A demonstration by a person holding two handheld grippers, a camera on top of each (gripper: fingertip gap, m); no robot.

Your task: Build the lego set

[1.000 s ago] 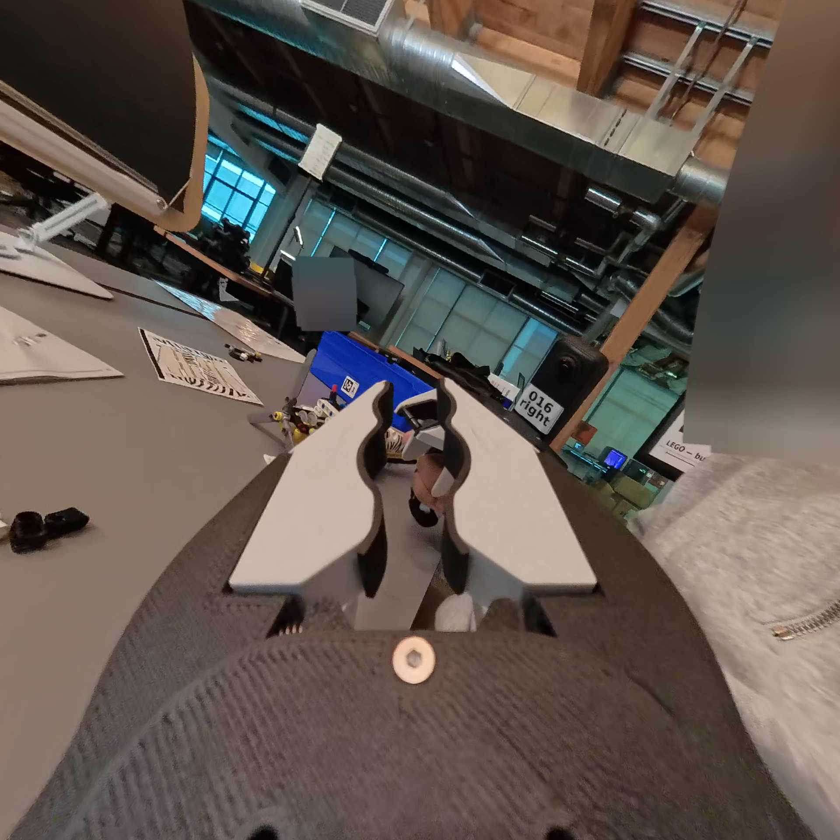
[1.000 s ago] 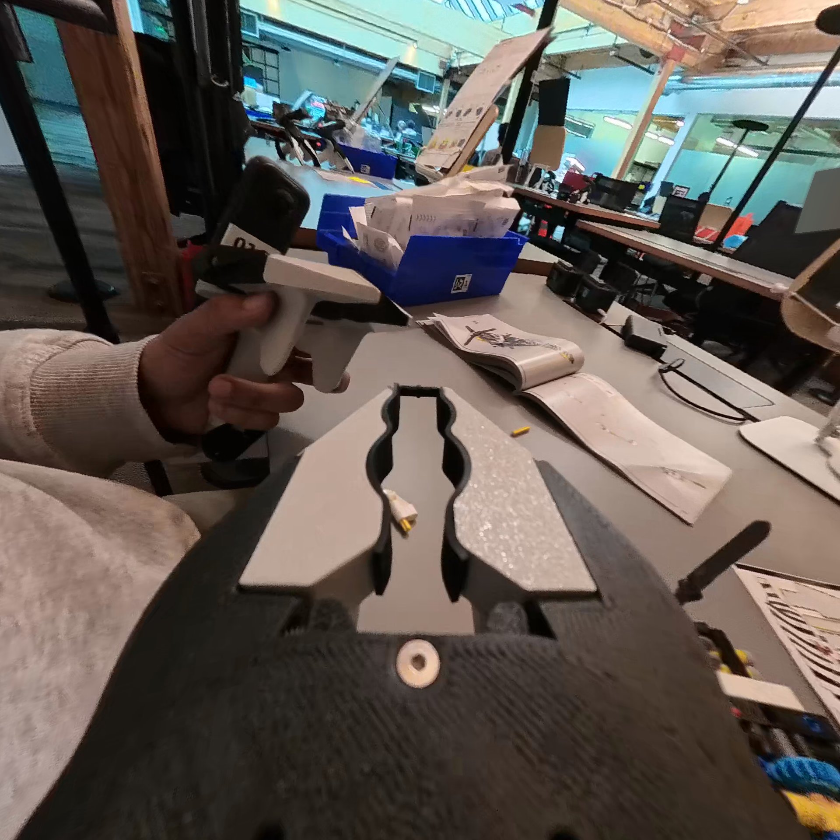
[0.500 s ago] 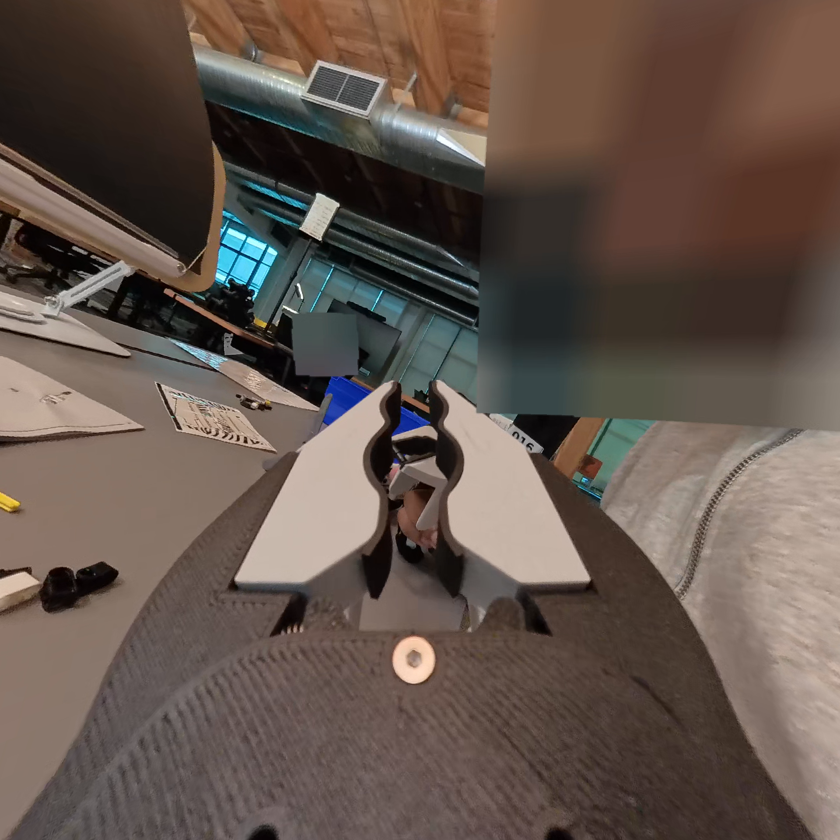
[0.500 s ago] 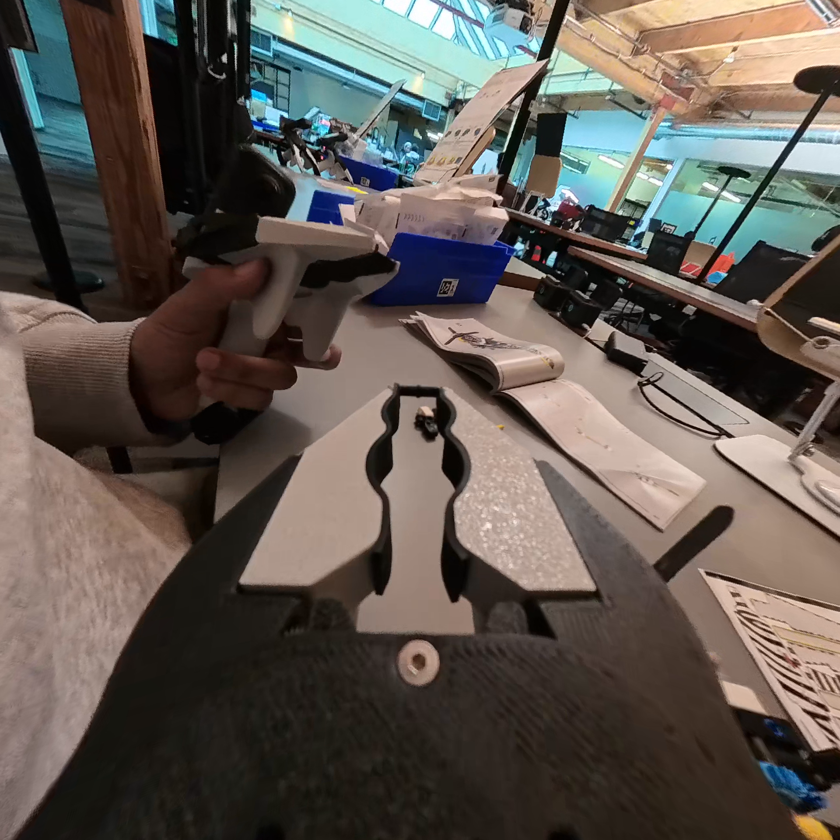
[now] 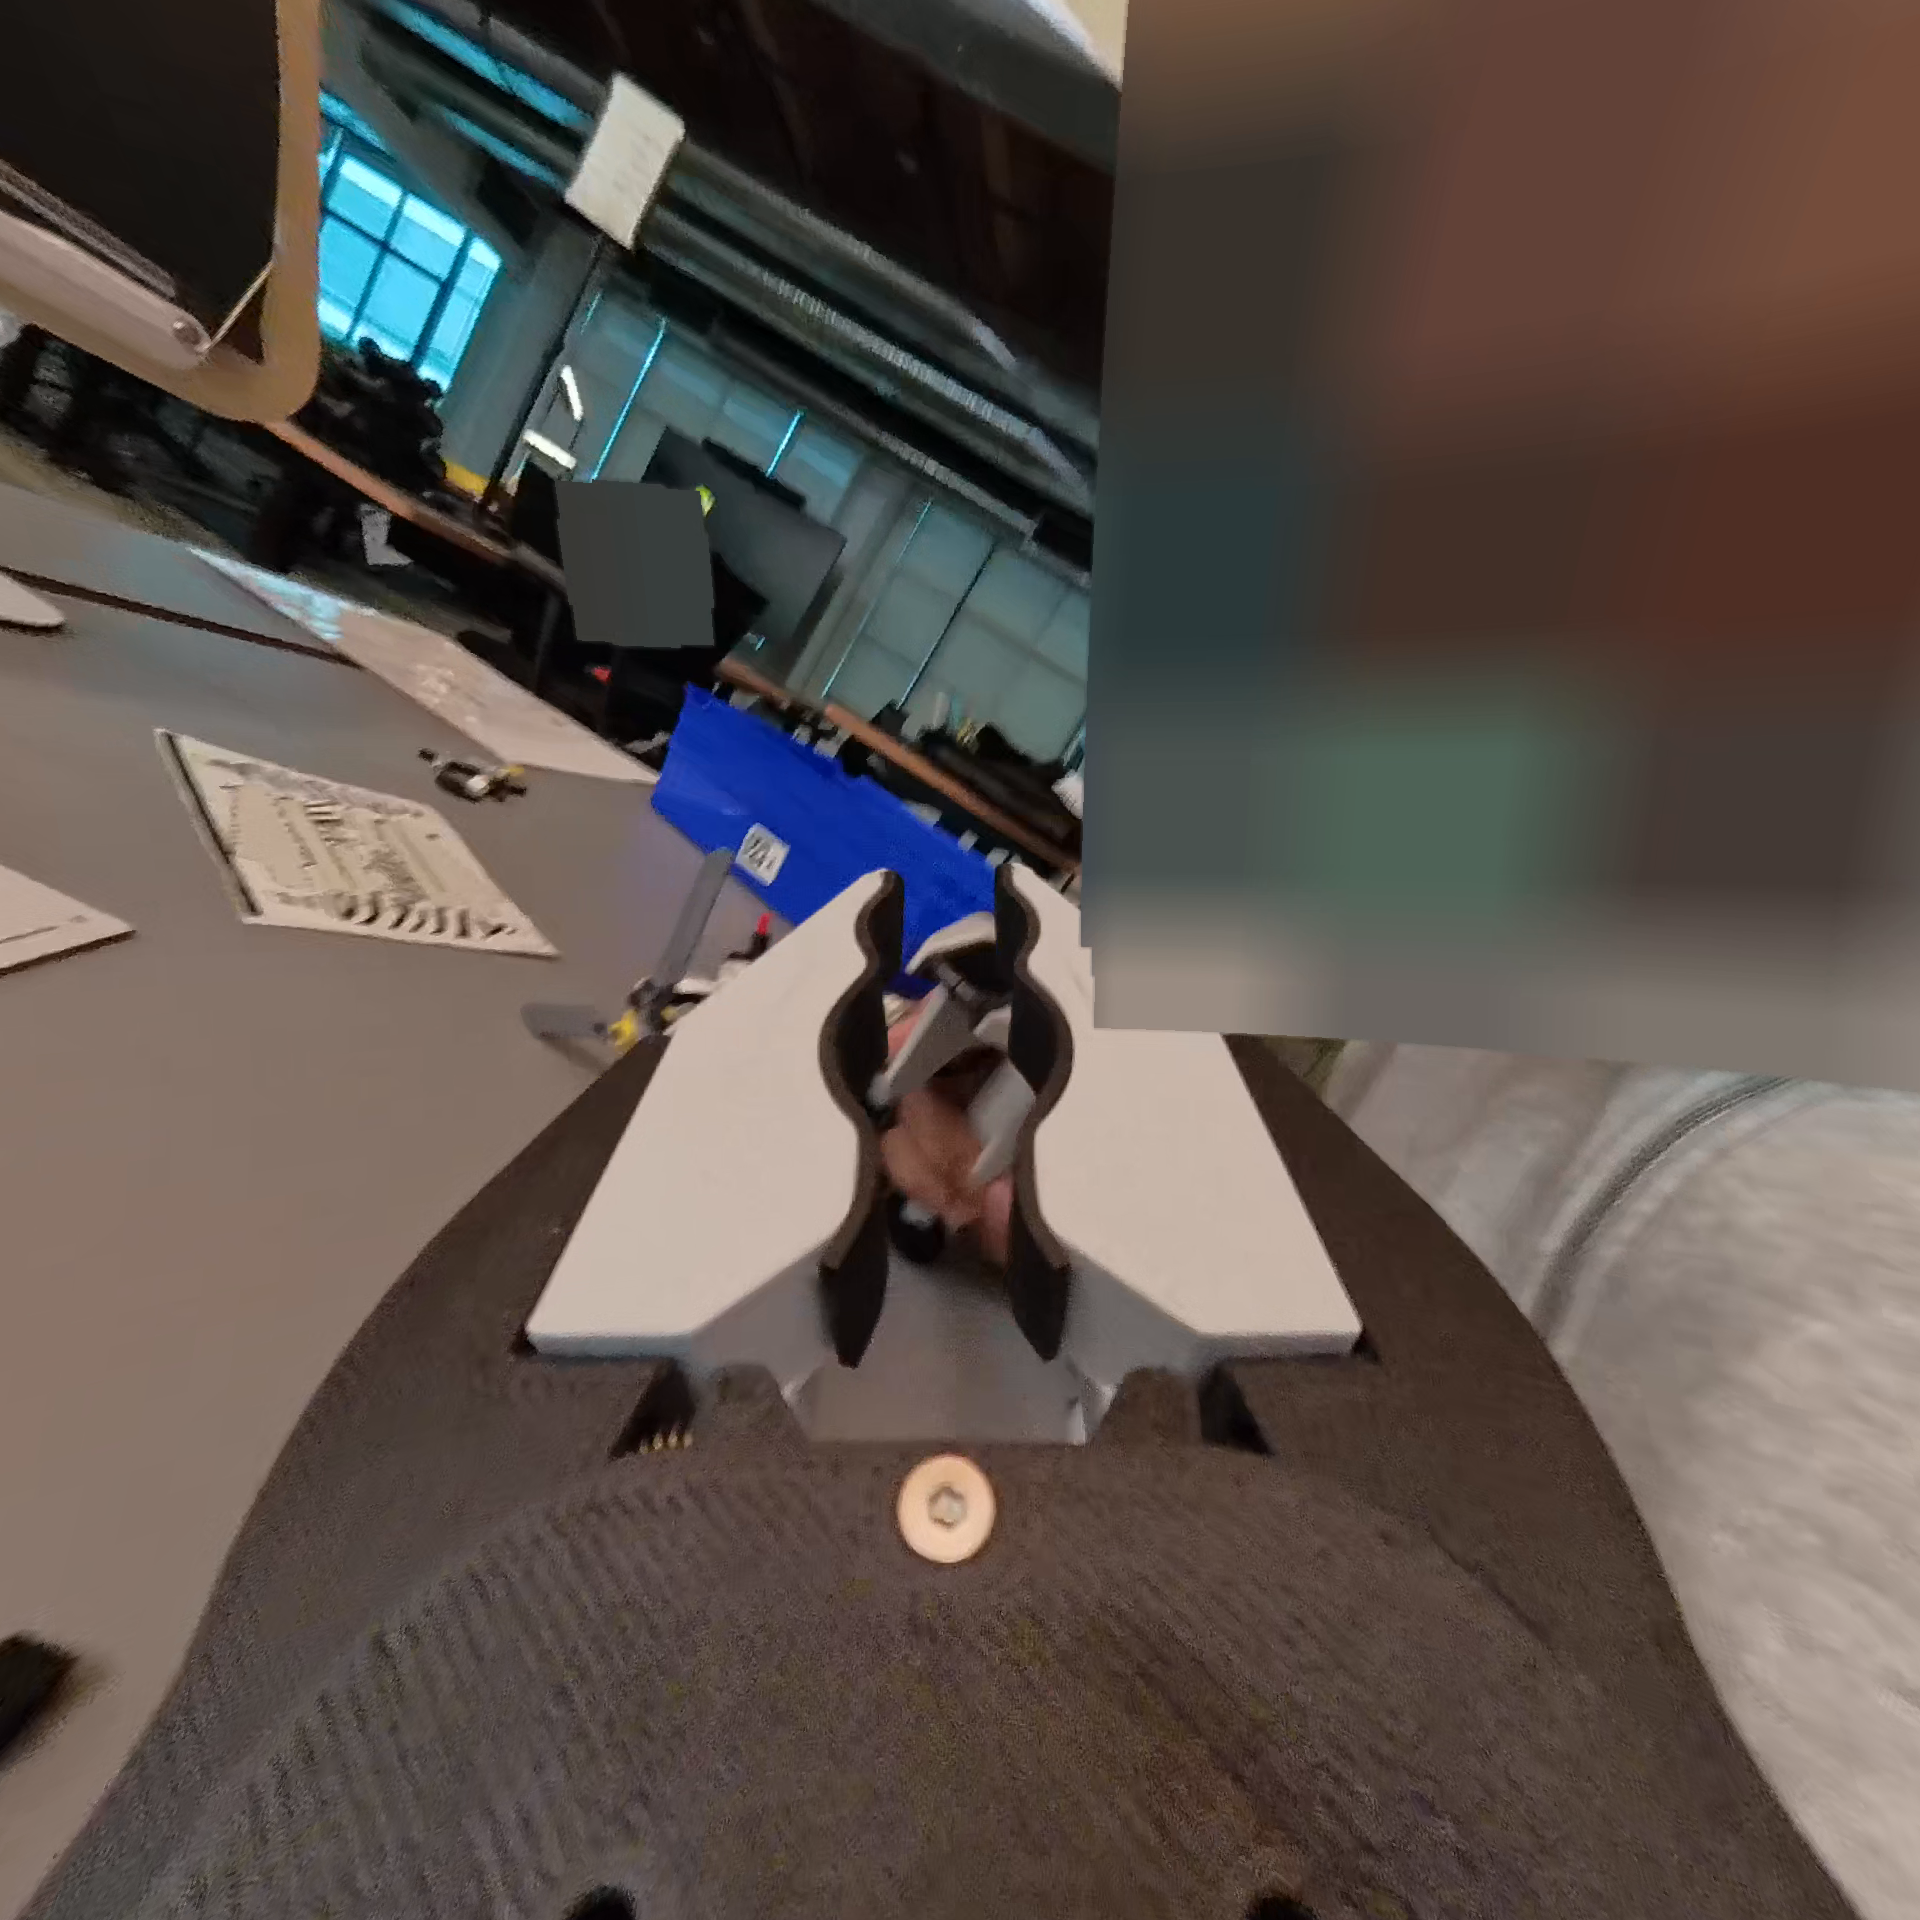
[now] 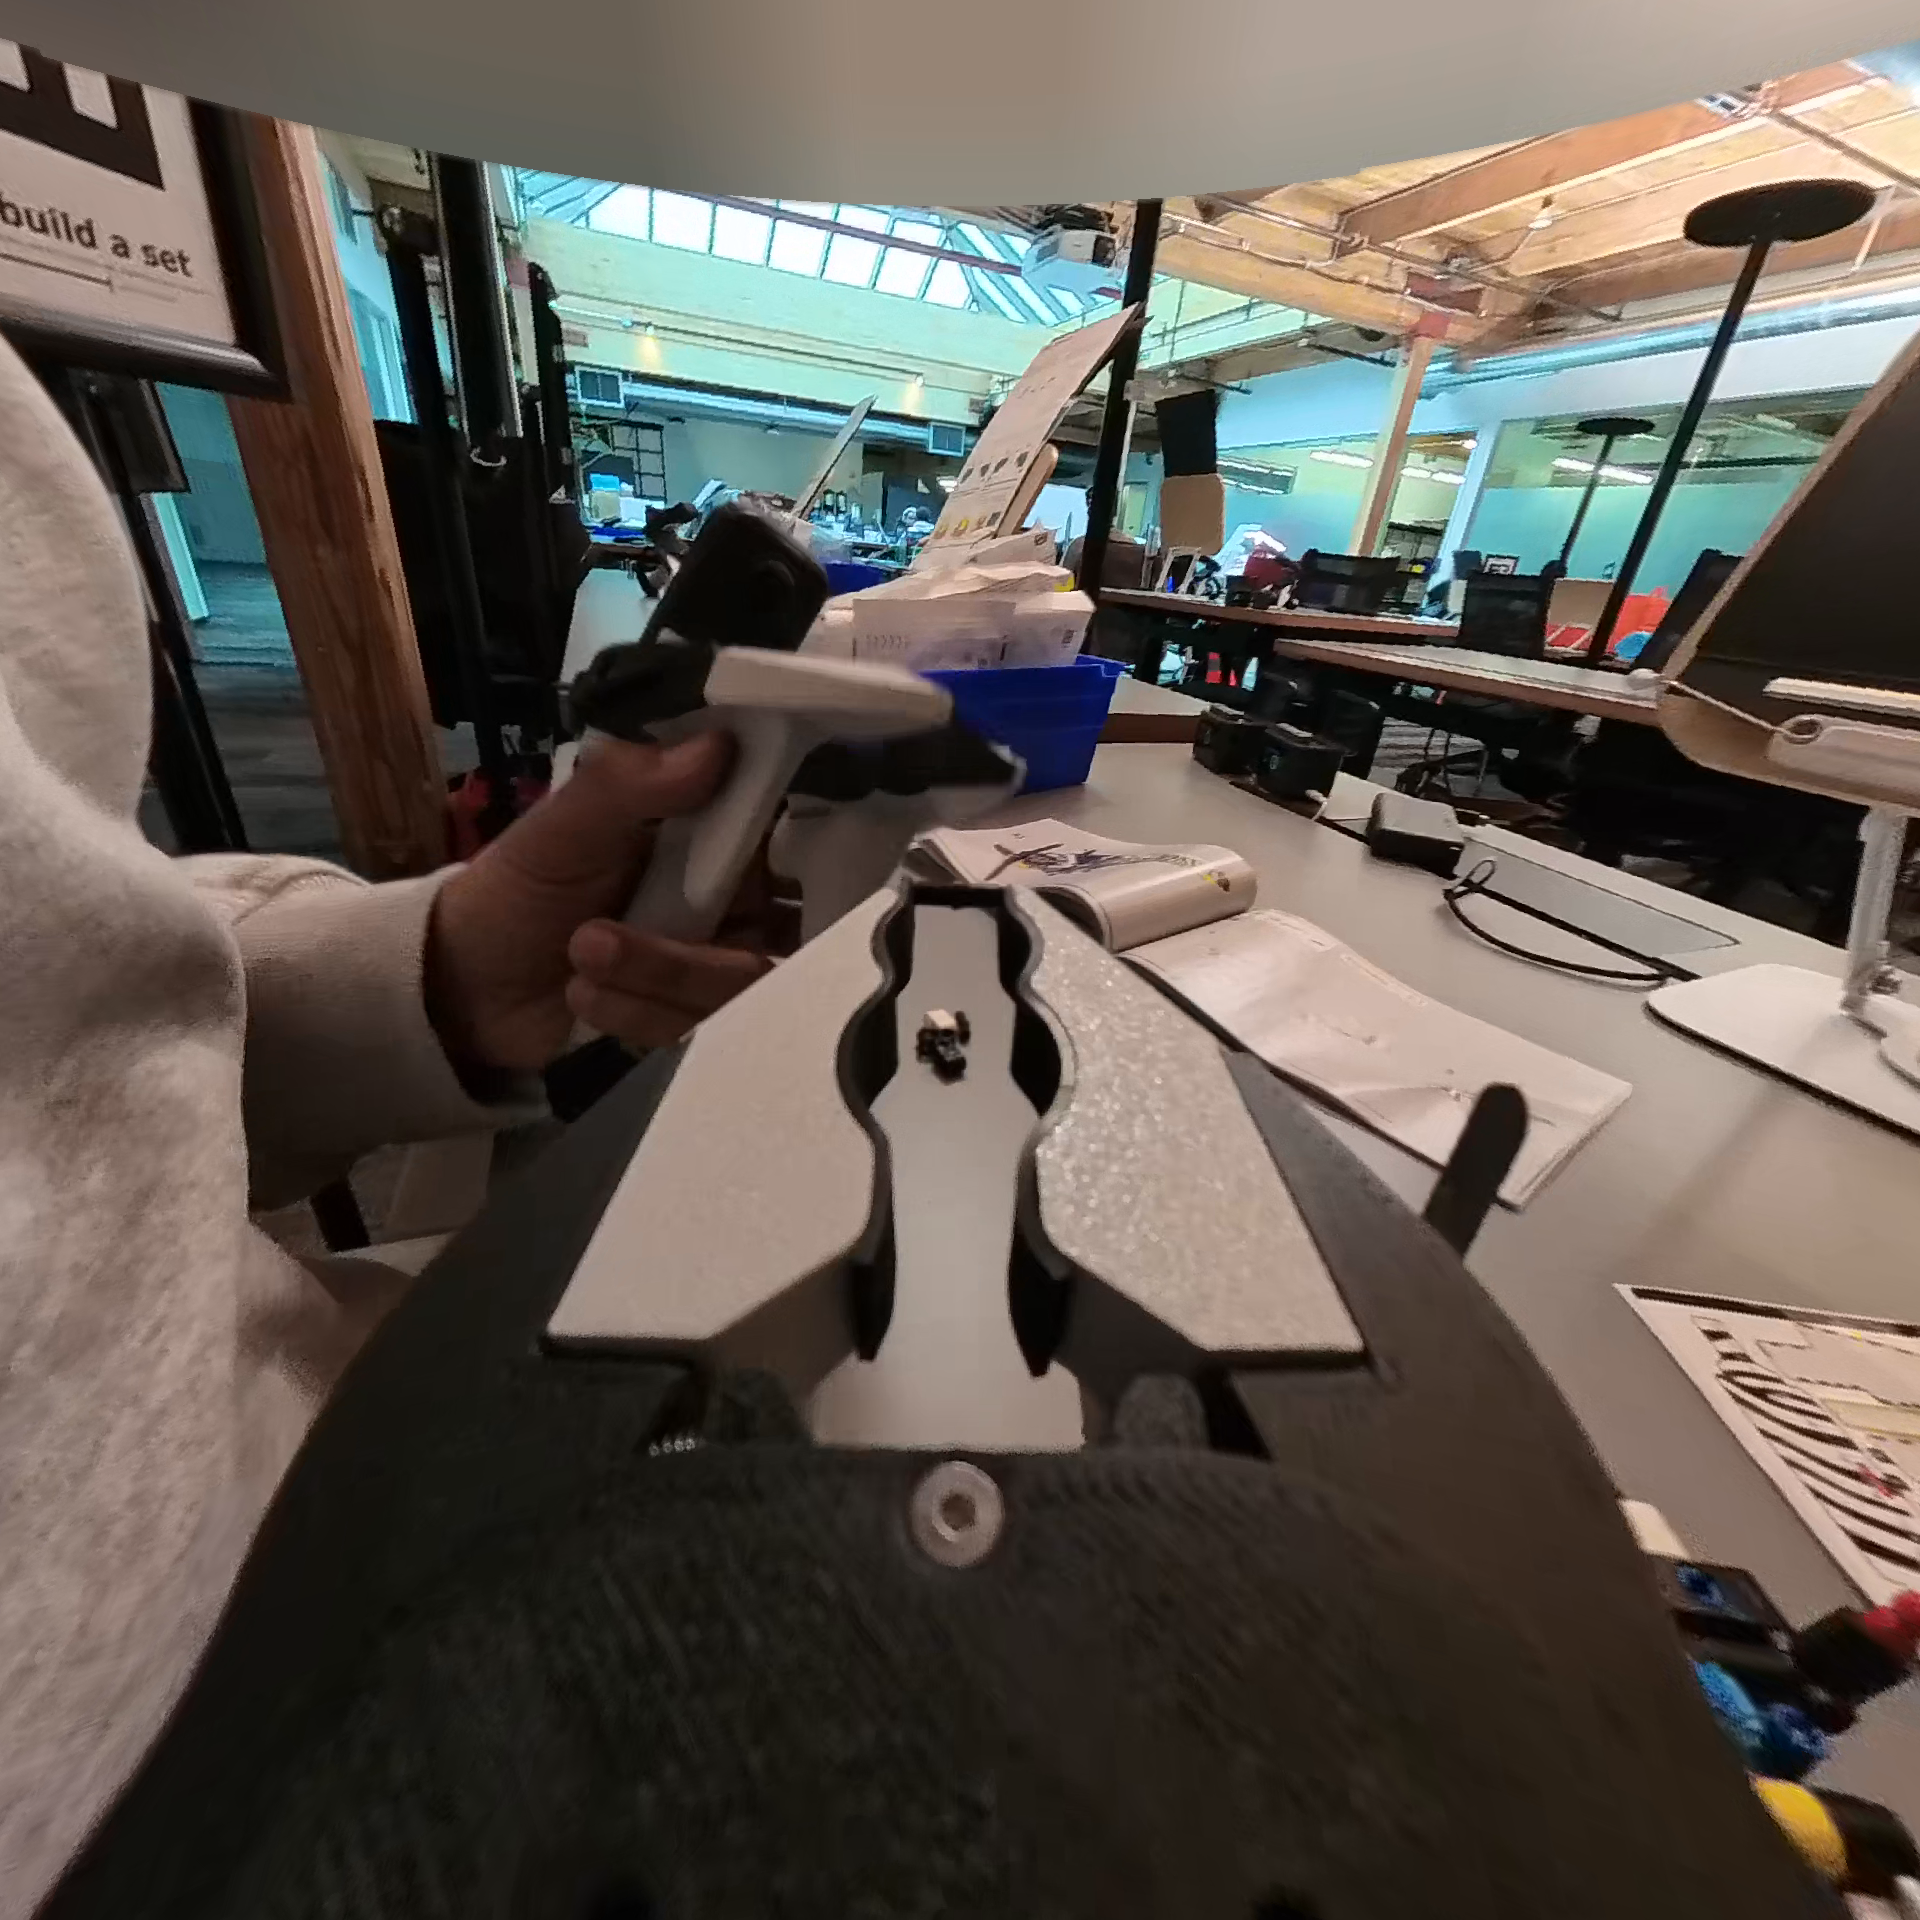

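Note:
My left gripper is open and empty, held above the grey table. Through its gap I see a hand holding the right gripper. My right gripper is open and empty, also above the table. A small black and white lego piece lies on the table, seen between its fingers. The left gripper shows in the right wrist view at upper left, held in a hand. A partly built lego model stands near the blue bin; its coloured parts show at lower right.
An instruction booklet lies open behind the small piece. A patterned sheet lies on the table, and also shows in the right wrist view. A blue bin holds paper bags. A monitor stand and cable are at right. The tips of both grippers are at nearly the same place.
Both grippers have tilted and shifted, both still open. The small black and white piece now shows lower in the right gripper's gap. The left gripper sits higher in the right wrist view.

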